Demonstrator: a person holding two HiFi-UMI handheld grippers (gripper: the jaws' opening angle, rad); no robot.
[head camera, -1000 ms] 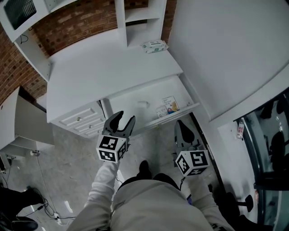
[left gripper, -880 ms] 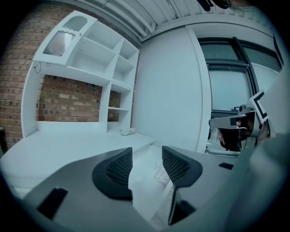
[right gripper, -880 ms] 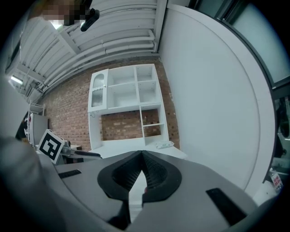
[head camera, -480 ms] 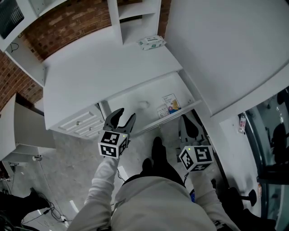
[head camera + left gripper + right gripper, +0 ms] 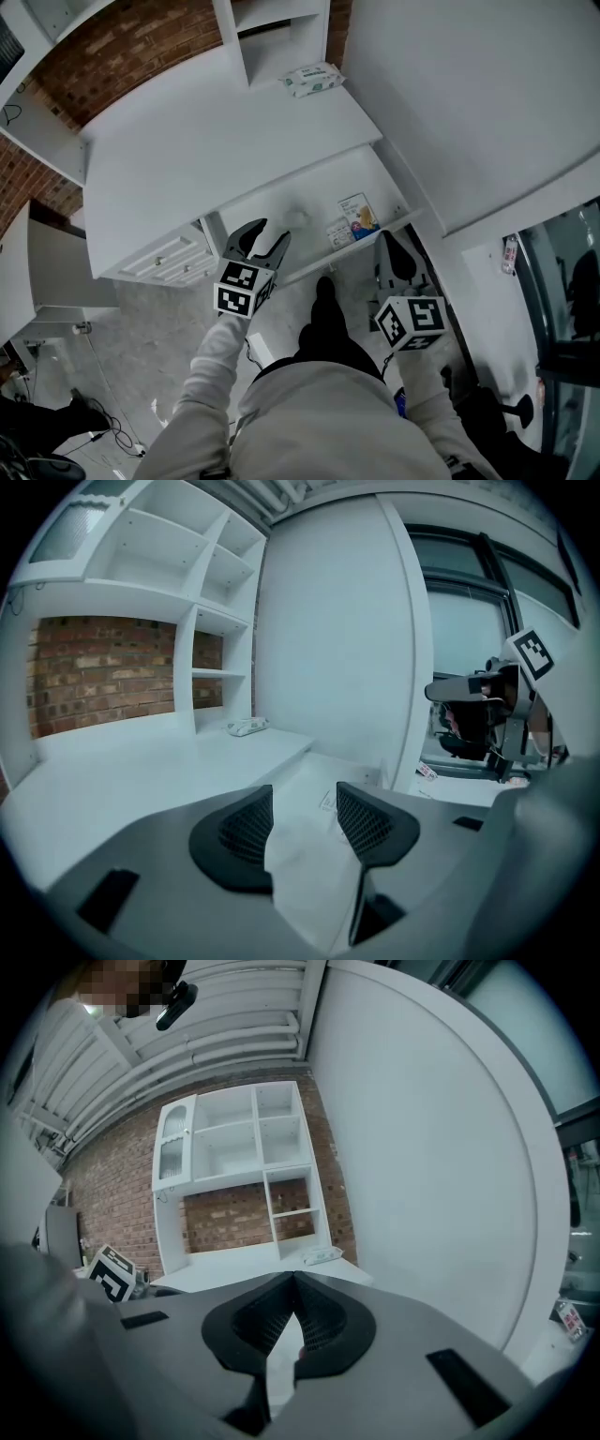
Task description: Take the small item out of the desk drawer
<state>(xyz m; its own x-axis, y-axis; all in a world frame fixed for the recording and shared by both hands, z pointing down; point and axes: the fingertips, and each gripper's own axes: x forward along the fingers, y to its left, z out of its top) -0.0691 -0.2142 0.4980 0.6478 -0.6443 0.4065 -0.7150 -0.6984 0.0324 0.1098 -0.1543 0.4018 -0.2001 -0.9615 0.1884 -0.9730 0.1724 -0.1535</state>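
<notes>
Head view: the drawer (image 5: 277,200) stands open under the tabletop (image 5: 206,141), and the small item (image 5: 354,214) lies at the drawer's right end. My left gripper (image 5: 270,232) hangs over the drawer's front edge toward its left end, well apart from the small item. My right gripper (image 5: 386,240) sits just outside the drawer's front right corner, near the small item.

Left gripper view: fingers (image 5: 246,832) wide, nothing between them, small item beyond, nearer the right-hand finger.

Right gripper view: fingers (image 5: 328,1321) closed tip to tip, empty.
</notes>
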